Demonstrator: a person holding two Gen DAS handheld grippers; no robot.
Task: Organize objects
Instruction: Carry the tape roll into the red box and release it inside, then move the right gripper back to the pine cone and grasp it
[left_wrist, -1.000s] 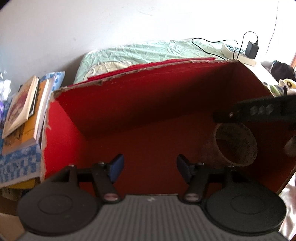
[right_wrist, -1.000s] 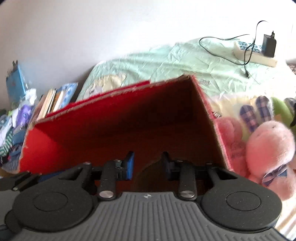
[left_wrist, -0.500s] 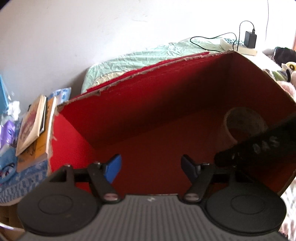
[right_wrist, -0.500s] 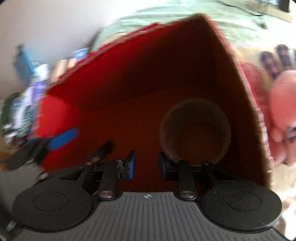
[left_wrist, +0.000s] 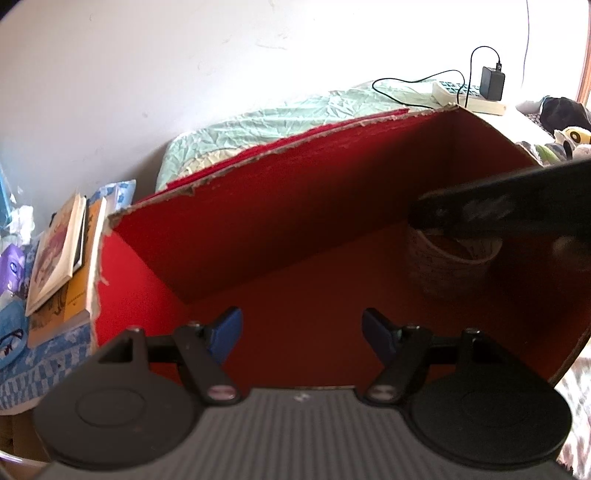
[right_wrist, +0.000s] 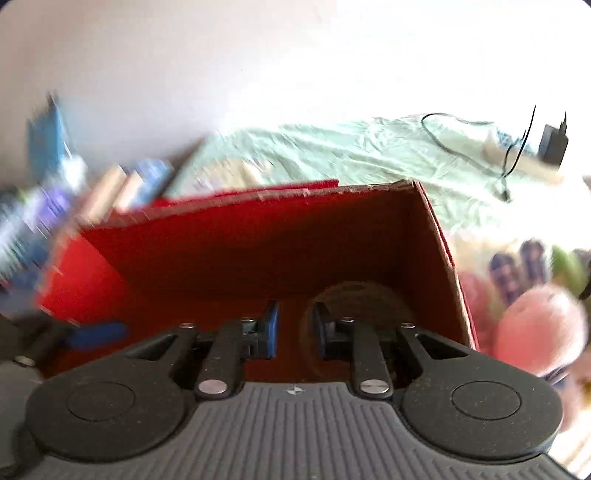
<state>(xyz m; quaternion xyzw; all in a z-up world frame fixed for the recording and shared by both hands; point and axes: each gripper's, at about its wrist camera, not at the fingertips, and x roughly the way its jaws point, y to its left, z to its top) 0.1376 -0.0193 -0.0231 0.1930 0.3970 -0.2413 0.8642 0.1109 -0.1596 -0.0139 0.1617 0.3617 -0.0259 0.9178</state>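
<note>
My left tool (left_wrist: 302, 332) hangs wide apart over the red cardboard box (left_wrist: 295, 236). The patterned paper cup (left_wrist: 448, 266) stands in the box's right corner; my right tool (right_wrist: 294, 328), narrowly parted and empty, sits above it.

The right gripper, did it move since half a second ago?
Yes. The right gripper pulled up and back: the red box's rim sits lower, and the cup looks smaller.
</note>
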